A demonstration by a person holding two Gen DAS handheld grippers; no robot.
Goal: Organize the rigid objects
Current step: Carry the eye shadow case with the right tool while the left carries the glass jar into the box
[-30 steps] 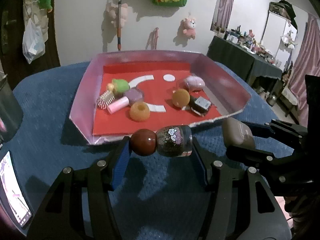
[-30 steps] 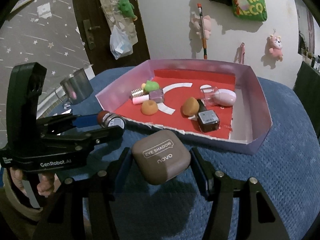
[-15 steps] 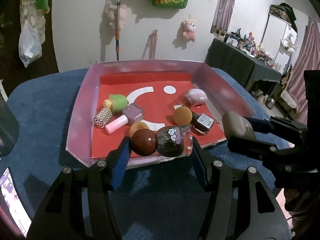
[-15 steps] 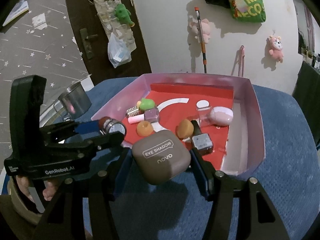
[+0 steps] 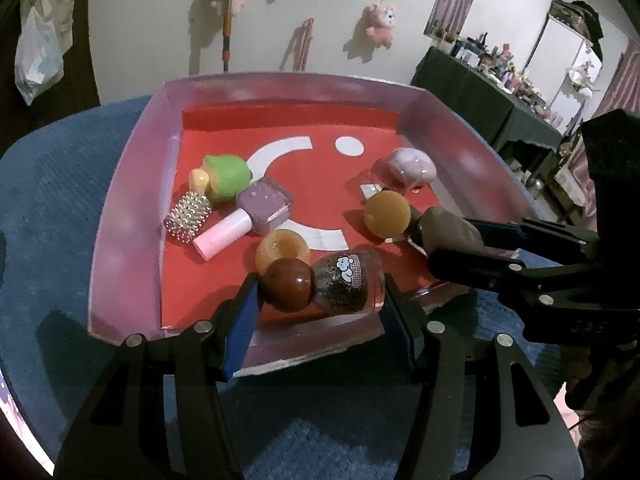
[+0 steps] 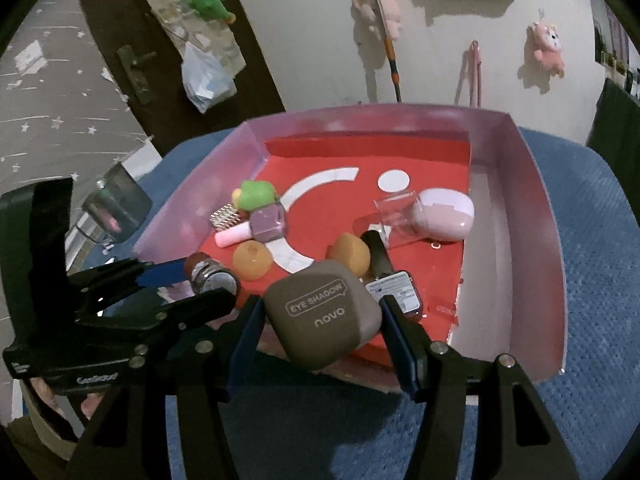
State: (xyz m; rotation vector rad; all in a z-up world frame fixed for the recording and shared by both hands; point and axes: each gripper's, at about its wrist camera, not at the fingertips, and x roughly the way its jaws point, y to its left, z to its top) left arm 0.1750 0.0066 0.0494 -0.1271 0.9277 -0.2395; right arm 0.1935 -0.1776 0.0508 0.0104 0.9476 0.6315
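My left gripper [image 5: 320, 292] clamps a bottle [image 5: 324, 284] over the near edge of the tray [image 5: 128, 208]; my right gripper [image 6: 324, 316] clamps a brown compact [image 6: 324, 316] just right of it. The pink-walled, red-floored tray sits on a blue cloth [image 6: 592, 380]. Plush toys [image 5: 382, 20] hang on the far white wall, and a cluttered dark table [image 5: 480, 92] stands far right.

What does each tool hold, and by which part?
Left tool: a small bottle, gripped by cap and base. Right tool: an eye shadow case, by its two sides.
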